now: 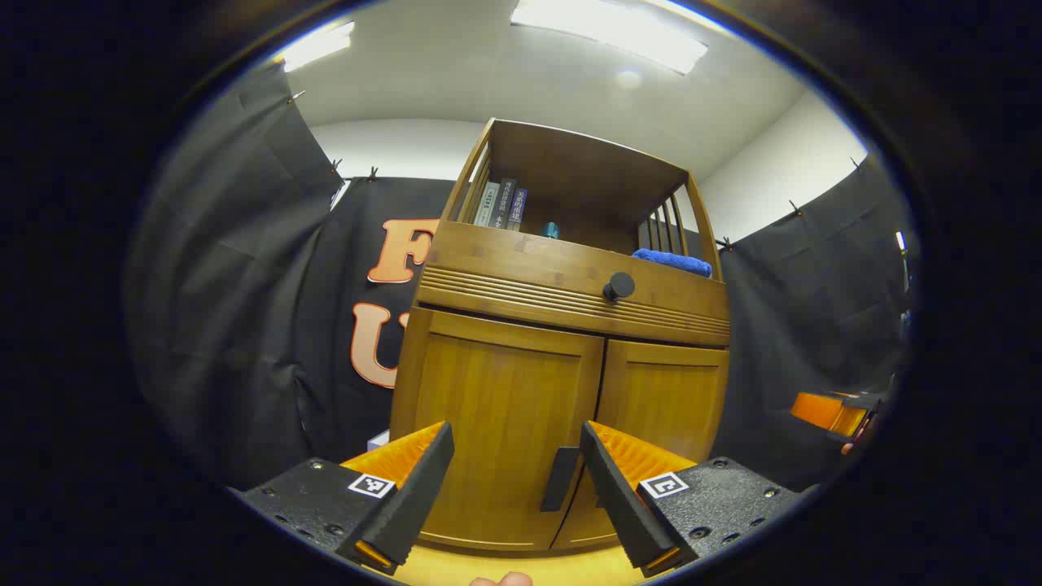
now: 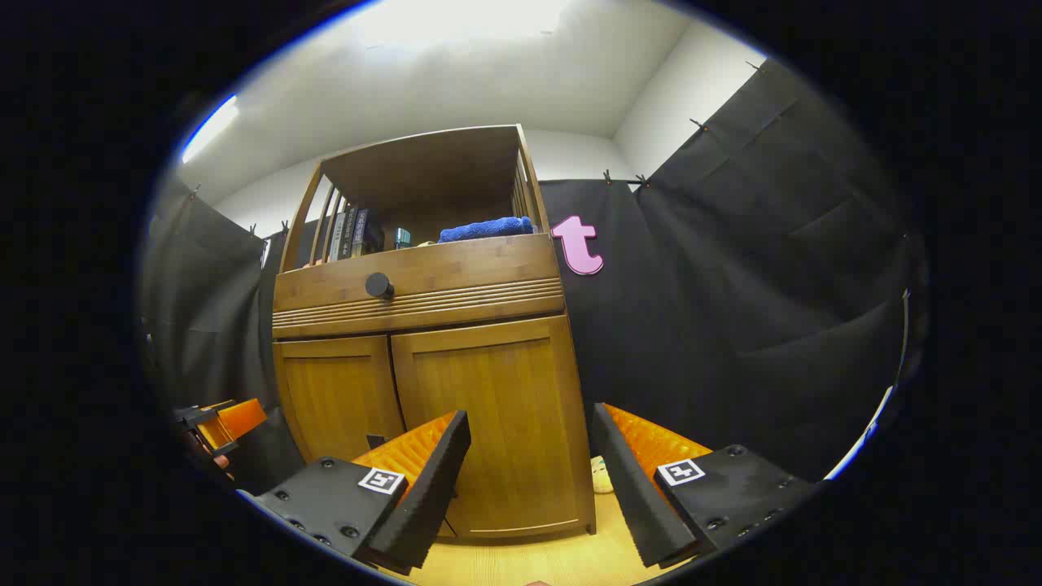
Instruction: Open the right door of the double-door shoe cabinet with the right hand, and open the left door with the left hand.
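Facing both views is the tall brown bamboo shoe cabinet (image 1: 562,325), standing on the pale wooden worktop (image 2: 537,561) with both lower doors closed. The left door (image 1: 496,423) and right door (image 1: 663,399) meet at a centre seam; in the right gripper view the right door (image 2: 488,423) lies straight ahead. Judged from this, the task is at the approach step, neither door yet touched. The left gripper (image 1: 517,488) hangs spread before the left door, its dark rectangular handle (image 1: 560,478) just inside the right-hand finger. The right gripper (image 2: 529,488) is likewise spread, empty, short of its door. Next, the right gripper must shift toward the seam, close on the right door's handle and pull outward; the left then does the same. The right door's handle is hidden behind the fingers in both views. The upper shelf holds a folded blue cloth (image 1: 672,261) and upright books (image 1: 501,203); the black round drawer knob (image 1: 619,286) sits above the doors.
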Motion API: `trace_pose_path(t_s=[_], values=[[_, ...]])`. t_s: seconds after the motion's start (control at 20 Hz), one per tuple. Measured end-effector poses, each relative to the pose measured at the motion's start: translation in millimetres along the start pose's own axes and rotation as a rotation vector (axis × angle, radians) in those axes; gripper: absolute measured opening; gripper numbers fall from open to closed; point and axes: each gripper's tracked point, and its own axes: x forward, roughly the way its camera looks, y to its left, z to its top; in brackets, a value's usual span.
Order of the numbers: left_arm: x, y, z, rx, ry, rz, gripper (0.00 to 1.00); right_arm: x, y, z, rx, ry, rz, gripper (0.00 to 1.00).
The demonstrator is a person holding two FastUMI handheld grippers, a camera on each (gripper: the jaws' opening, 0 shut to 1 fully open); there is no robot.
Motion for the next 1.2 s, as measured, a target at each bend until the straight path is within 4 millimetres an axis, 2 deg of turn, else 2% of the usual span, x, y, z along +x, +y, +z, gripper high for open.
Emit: trace_pose_path(t_s=[0.1,0.25,0.3,0.35,0.4,0.45,0.55,0.6,0.7,0.75,0.95,1.0,1.05,1.2], values=[[1,3,1,0.001,0.000,0.005,0.91,0,2,-2,0.001,0.003,0.001,0.88],[0,6,3,0.000,-0.006,0.013,0.98,0,-1,1,-0.002,0.005,-0.004,0.88],[-1,7,3,-0.001,-0.005,0.015,0.94,-1,0,0,0.000,0.007,-0.004,0.97],[-3,9,3,0.001,-0.002,0.022,0.91,-1,0,0,0.002,0.009,-0.005,0.97],[-3,12,2,0.005,0.000,0.031,0.94,-2,1,0,0.002,0.010,-0.006,0.97],[-4,12,2,0.008,0.001,0.038,0.94,-2,0,0,0.002,0.012,-0.008,0.88],[-5,14,2,0.004,0.002,0.042,0.94,-2,1,-1,0.001,0.016,-0.005,0.88],[-5,15,2,0.002,0.004,0.042,0.91,-3,1,-1,0.001,0.019,-0.002,0.88],[-6,18,2,0.003,0.007,0.049,0.91,-3,2,-1,0.002,0.021,0.001,0.88],[-6,18,2,0.004,0.008,0.052,0.94,-4,1,-1,0.002,0.020,0.002,0.88],[-7,20,3,-0.007,0.006,0.053,0.94,-4,0,0,-0.003,0.017,-0.002,0.88],[-7,21,3,-0.009,0.008,0.054,0.91,-4,0,0,-0.003,0.017,-0.002,0.88],[-7,21,2,-0.008,0.010,0.056,0.94,-5,1,0,-0.002,0.018,-0.001,0.88],[-8,24,4,0.001,0.008,0.061,0.94,-5,1,0,-0.003,0.019,0.003,0.88]])
